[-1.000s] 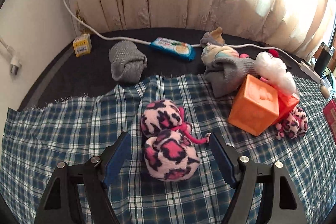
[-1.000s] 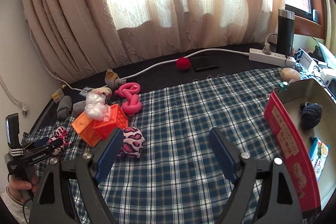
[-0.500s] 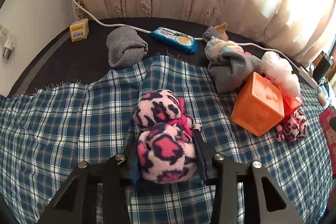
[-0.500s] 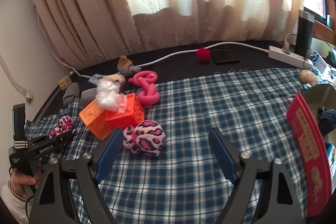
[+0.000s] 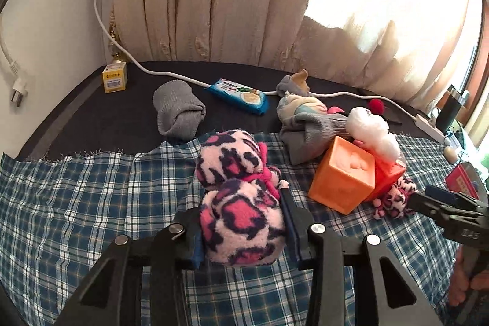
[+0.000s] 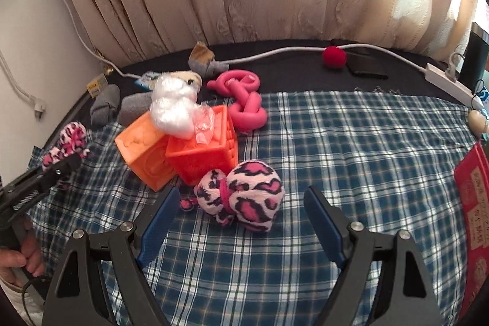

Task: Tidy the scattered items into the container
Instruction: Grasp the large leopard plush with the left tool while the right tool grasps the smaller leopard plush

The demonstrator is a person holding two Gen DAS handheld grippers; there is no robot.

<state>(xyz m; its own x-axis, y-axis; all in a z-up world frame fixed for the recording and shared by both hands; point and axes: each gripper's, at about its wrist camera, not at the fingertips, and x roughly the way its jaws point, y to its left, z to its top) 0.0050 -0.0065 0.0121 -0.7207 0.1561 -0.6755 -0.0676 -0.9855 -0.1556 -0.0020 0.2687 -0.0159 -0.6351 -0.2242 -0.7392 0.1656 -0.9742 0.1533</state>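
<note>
Pink-and-black leopard plush toy (image 5: 241, 203) found clamped between the fingers (image 5: 288, 213) of the left gripper (image 5: 241, 231), both blue pads pressed into its lower lobe, upper lobe projecting beyond the fingertips. Noted ahead of and to the right of those fingers: two orange cubes (image 5: 345, 176) touching each other, white wadding (image 5: 373, 133) on top. Further ahead, beyond the fingertips, grey rolled sock (image 5: 178, 113) and blue packet (image 5: 238, 95) on the dark worktop (image 5: 91, 118). Right gripper (image 6: 241, 222) recorded with fingers (image 6: 159, 216) released and spread wide, gripping nothing. Second leopard plush toy (image 6: 244, 197) lying on the plaid cloth (image 6: 351, 148) just ahead of the gap between them, untouched. Red container (image 6: 473, 197) sighted well to the right of the right fingers, at the frame edge.
</note>
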